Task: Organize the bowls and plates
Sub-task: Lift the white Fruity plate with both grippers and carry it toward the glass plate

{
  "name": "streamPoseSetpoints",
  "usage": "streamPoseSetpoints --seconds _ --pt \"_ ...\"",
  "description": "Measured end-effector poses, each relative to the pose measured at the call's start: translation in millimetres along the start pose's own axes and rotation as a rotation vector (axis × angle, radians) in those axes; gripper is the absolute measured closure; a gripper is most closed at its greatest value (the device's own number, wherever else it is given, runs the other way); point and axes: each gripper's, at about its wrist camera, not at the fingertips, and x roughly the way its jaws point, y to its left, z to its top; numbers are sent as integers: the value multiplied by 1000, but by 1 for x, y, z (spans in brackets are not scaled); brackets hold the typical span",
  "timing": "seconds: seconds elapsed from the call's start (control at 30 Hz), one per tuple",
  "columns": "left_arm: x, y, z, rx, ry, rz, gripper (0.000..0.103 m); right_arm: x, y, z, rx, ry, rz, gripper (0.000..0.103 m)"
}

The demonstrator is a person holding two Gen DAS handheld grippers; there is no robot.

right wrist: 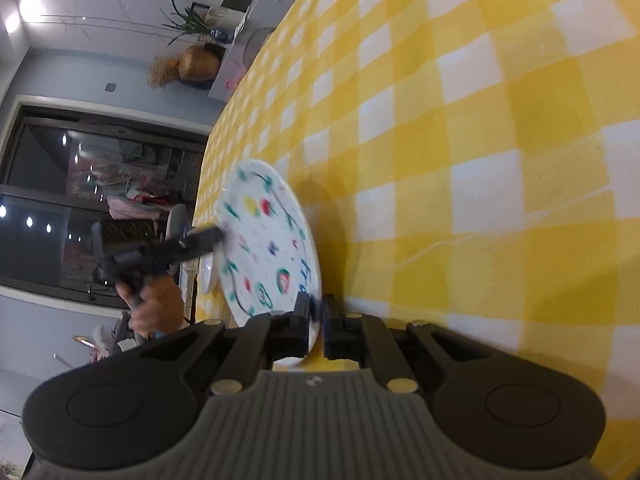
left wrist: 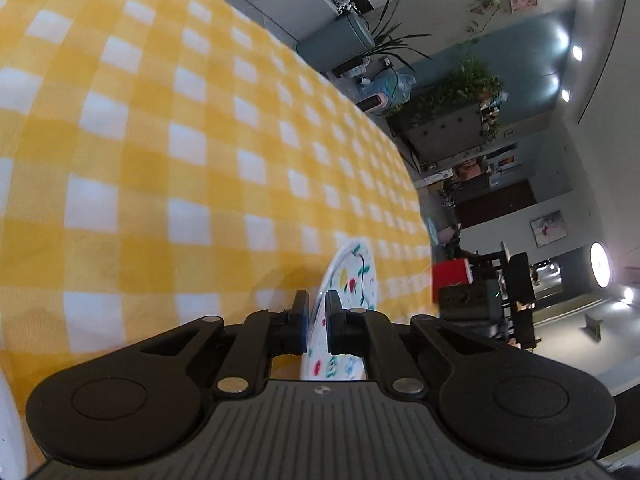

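A white plate (right wrist: 268, 240) painted with coloured fruit and green vines is held edge-on above the yellow checked tablecloth (right wrist: 480, 160). My right gripper (right wrist: 318, 304) is shut on its near rim. At the opposite rim, my left gripper (right wrist: 218, 236) is gripping the plate, with a person's hand (right wrist: 156, 308) behind it. In the left wrist view the same plate (left wrist: 354, 276) stands on edge, and the left gripper (left wrist: 317, 300) is shut on the thin rim between its pads.
The checked tablecloth (left wrist: 160, 140) fills most of both views. A second white dish (right wrist: 208, 276) sits beyond the held plate near the table edge. A white rim (left wrist: 8, 420) shows at the lower left. Room furniture and plants lie past the table.
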Motion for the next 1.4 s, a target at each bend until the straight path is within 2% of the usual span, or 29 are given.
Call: streamPoseSetpoints --seconds 0.17,0.37,0.43,0.53,0.67,0.8,0.97,1.13,1.27,1.4 --pt "5 -20 9 31 34 68 96 -4 5 -4 23 -2 23 98" --pt "18 -42 15 57 79 98 95 -24 14 -12 40 -29 47 98" --pt "23 -51 16 80 109 104 92 -33 16 -17 57 -33 35 98" --pt "31 -68 14 132 136 114 92 -46 20 -30 84 -51 15 98" --pt "50 -89 9 192 218 151 92 -61 22 -52 130 -70 -15 98" --pt "73 -104 -2 222 275 204 91 -69 12 -75 221 -52 8 98" --pt "93 -107 -14 213 332 196 88 -75 4 -101 286 -43 36 98" --pt "115 -107 -28 241 406 234 85 -80 6 -113 327 -36 53 98" --pt "124 -108 -31 256 455 228 84 -78 2 -124 353 -20 67 98" --pt "134 -112 -36 289 516 267 83 -76 -1 -129 390 -20 64 99"
